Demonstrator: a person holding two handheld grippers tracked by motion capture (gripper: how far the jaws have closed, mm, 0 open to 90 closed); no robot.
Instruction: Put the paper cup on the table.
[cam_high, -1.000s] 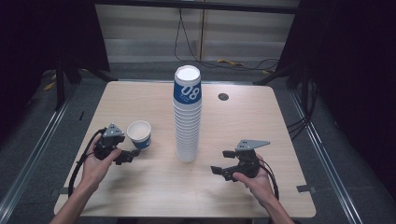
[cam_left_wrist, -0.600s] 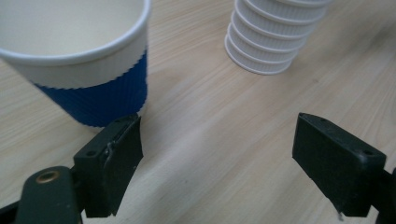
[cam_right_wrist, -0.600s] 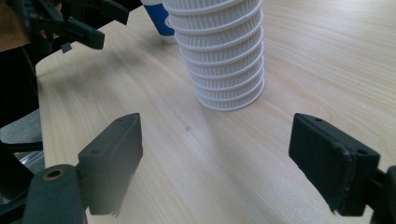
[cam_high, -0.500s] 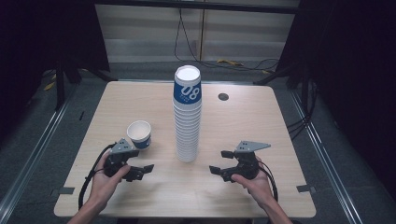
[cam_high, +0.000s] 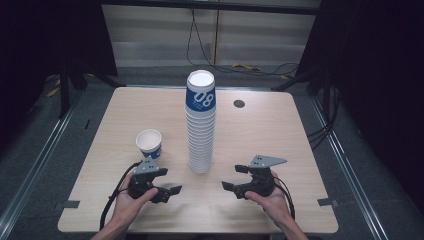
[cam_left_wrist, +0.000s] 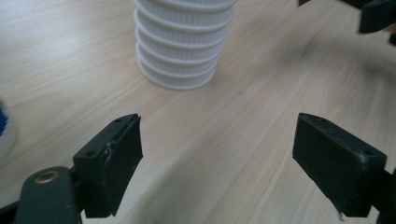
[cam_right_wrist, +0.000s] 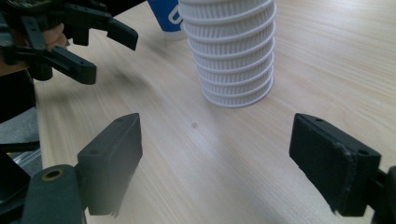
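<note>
A tall stack of white ribbed paper cups (cam_high: 201, 135), its top cup printed blue, stands at the table's middle; its base (cam_left_wrist: 182, 46) (cam_right_wrist: 231, 51) rises ahead of both pairs of jaws. A single blue-and-white cup (cam_high: 149, 143) stands upright left of the stack, and its blue wall (cam_right_wrist: 163, 16) sits behind the stack in the right gripper view. My left gripper (cam_high: 171, 181) (cam_left_wrist: 217, 135) is open and empty, near the front edge, apart from that cup. My right gripper (cam_high: 231, 177) (cam_right_wrist: 215, 140) is open and empty, right of the stack's foot.
The wooden table (cam_high: 280, 135) has a dark round grommet (cam_high: 239, 103) at the back right. Dark floor and metal rails surround the table. Cables trail from both grippers toward the front edge.
My left gripper has drawn back from the single cup toward the front edge and swung right. The cup stays upright where it stood. The right gripper has barely moved.
</note>
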